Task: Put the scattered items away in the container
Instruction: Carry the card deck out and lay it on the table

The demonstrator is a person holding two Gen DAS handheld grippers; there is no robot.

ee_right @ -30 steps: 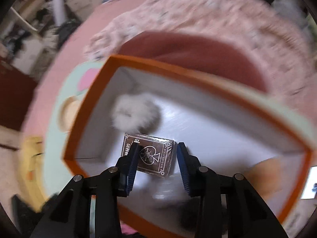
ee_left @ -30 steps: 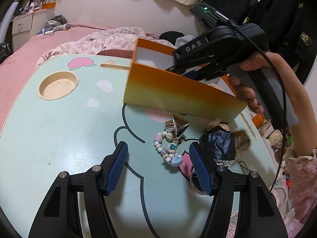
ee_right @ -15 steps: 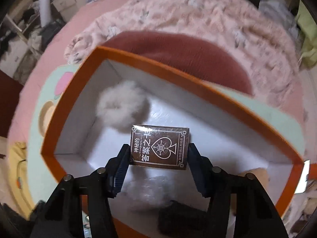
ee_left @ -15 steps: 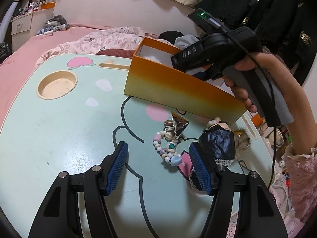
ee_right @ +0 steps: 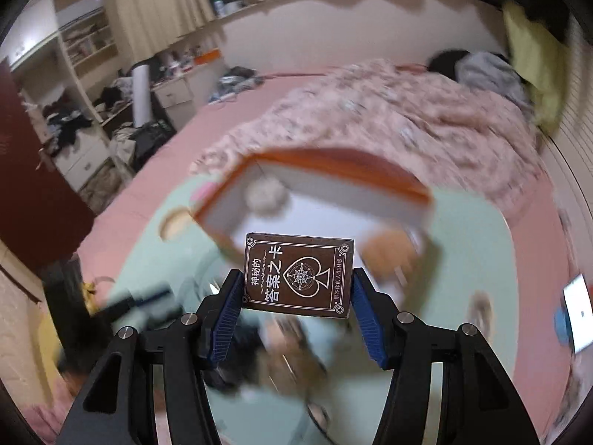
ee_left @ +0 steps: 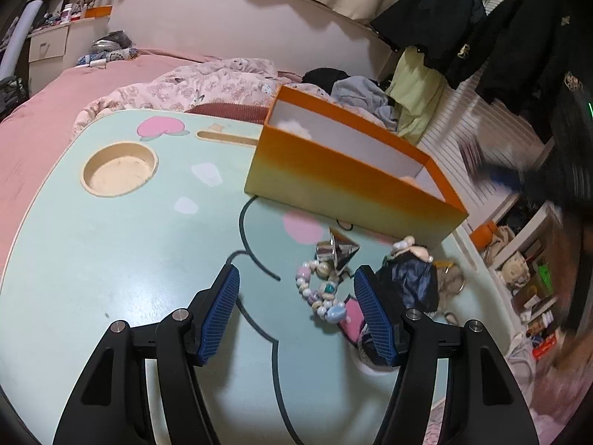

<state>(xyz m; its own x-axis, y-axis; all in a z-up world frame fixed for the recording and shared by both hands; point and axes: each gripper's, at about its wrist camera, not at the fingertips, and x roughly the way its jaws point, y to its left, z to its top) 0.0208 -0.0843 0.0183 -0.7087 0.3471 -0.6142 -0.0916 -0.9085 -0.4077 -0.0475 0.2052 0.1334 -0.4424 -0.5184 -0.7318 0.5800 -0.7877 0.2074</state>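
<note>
An orange box point(ee_left: 344, 181) with a white inside stands on the mint table point(ee_left: 111, 252); a white pompom point(ee_left: 296, 126) lies in it. My left gripper point(ee_left: 296, 296) is open and empty, low over the table, just short of a bead bracelet point(ee_left: 320, 291) and a silver cone point(ee_left: 341, 250). A dark cloth doll point(ee_left: 411, 282) and a key ring point(ee_left: 452, 278) lie to the right. My right gripper point(ee_right: 296, 289) is shut on a brown card deck point(ee_right: 298, 274), held high and back from the blurred box point(ee_right: 315, 193). It shows blurred at the left wrist view's right edge point(ee_left: 500, 174).
A round recess point(ee_left: 118, 168) and a slot point(ee_left: 226, 137) are set in the table's far left. A pink bed with a floral quilt point(ee_left: 207, 85) lies behind the table. Clothes hang at the back right. Cluttered shelves point(ee_left: 530, 282) stand to the right.
My right gripper has lifted out of the box with the card deck still between its fingers and swung away to the right. The left gripper has not moved.
</note>
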